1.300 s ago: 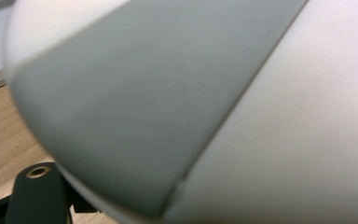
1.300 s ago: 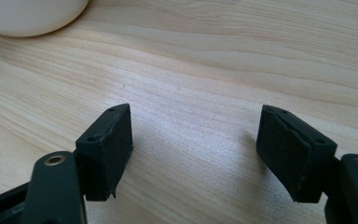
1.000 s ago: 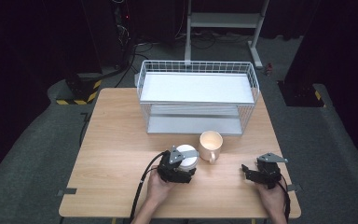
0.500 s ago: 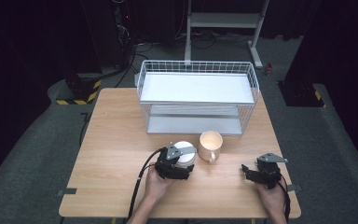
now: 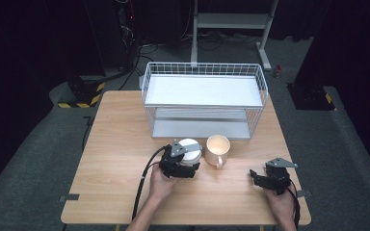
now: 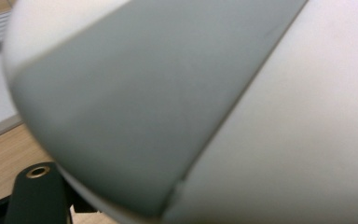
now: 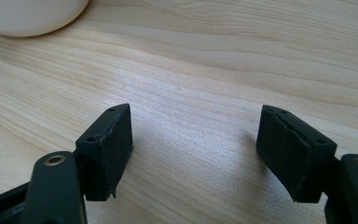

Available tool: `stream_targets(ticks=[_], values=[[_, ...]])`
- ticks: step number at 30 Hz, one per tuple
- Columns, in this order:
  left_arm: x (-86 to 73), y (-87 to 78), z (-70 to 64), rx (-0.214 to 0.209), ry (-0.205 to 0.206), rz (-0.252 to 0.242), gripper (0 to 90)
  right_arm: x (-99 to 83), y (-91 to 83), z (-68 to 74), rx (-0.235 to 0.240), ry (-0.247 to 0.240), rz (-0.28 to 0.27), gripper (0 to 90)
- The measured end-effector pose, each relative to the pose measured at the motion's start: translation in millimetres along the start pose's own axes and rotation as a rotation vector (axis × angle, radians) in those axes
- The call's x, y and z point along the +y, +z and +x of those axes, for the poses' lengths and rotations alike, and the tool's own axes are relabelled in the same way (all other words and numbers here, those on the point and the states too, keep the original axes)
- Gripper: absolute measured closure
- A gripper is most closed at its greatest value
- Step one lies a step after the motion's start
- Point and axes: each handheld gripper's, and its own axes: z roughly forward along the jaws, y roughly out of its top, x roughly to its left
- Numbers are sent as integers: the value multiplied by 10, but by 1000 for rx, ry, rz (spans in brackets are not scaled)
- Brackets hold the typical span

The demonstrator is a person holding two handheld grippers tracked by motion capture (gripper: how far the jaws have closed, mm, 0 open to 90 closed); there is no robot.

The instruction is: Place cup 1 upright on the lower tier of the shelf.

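Now my left tool sits at the near middle of the light wooden bench, pressed up against a round white ceramic cup with a grey band. Through the left gripper view the cup's white-and-grey wall crowds right up to the lens, with one black jaw tip just showing at the lower left; I take the tool to be clamped on the cup, though the second jaw is hidden. Just right of it stands a cream ceramic mug, upright, its handle turned toward the near side, close to the white cup but apart from it. Beyond both, at the far half of the bench, stands a white wire two-tier rack. My right tool rests low at the near right of the bench, well apart from the mug. In the right gripper view its two black jaws stand wide apart over bare wood, holding nothing, with the mug's rounded base at the upper left.
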Motion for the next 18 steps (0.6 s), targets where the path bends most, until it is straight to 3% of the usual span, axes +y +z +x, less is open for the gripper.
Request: stream_targets(ticks=[18], values=[[117,51,160,7,-43,-6,191,0,0,0,0,0,0,270]])
